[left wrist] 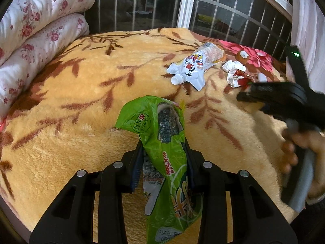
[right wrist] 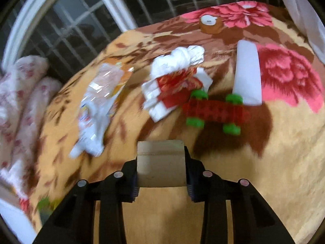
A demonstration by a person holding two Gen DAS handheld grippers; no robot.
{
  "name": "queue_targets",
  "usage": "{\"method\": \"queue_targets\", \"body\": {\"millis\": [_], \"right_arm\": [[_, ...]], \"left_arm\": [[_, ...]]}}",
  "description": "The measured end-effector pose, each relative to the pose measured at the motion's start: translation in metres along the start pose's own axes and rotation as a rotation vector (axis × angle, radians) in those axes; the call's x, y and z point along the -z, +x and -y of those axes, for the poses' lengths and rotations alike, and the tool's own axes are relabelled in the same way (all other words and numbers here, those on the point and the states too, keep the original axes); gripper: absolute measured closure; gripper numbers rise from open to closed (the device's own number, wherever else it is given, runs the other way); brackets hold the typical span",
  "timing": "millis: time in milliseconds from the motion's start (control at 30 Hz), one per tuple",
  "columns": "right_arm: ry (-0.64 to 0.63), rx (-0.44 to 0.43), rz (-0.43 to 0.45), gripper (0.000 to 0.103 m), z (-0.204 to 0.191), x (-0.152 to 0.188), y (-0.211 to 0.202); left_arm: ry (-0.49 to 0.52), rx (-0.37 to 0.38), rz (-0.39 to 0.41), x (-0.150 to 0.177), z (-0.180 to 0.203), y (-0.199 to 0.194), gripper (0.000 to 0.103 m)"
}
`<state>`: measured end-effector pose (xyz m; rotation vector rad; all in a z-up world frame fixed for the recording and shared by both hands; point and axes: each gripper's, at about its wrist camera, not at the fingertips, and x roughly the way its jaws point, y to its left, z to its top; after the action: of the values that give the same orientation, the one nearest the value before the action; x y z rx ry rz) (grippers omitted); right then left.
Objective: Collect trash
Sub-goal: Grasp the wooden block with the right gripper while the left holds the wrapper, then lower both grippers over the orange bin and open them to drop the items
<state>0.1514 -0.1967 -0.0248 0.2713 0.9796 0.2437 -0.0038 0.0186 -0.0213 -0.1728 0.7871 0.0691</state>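
With a green snack bag (left wrist: 162, 152) pinched in the left gripper (left wrist: 163, 152) and a cardboard piece (right wrist: 161, 162) clamped in the right gripper (right wrist: 161, 162), collection is judged midway: crumpled wrappers (right wrist: 174, 87) ahead of the fingers remain.

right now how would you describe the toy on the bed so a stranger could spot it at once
Start at the tan leaf-patterned blanket on the bed, then go to the clutter near its pink-flower end. The toy lies there on a dark brown patch, just right of the crumpled red-and-white wrapper and below the white block. Only it is red with four bright green wheels.
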Motion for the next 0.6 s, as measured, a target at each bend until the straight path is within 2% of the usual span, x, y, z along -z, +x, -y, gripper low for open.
{"method": "queue_targets", "body": {"millis": [167, 333, 400, 600], "right_arm": [[-0.133, -0.055, 0.043, 0.068, 0.0, 0.031, -0.039], [-0.242, -0.101, 0.117, 0.068, 0.009, 0.078, -0.088], [-0.272, -0.115, 0.135, 0.068, 0.012, 0.094, -0.1], [-0.366, -0.149, 0.171, 0.067, 0.012, 0.145, -0.123]], "left_arm": [[-0.018, 0.018, 0.015, 0.001, -0.002, -0.003, 0.068], [-0.023, 0.045, 0.068, 0.004, 0.0, -0.013, 0.068], [0.003, 0.06, 0.095, 0.007, 0.006, -0.02, 0.068], [0.173, 0.067, 0.183, 0.031, 0.034, -0.046, 0.068]]}}
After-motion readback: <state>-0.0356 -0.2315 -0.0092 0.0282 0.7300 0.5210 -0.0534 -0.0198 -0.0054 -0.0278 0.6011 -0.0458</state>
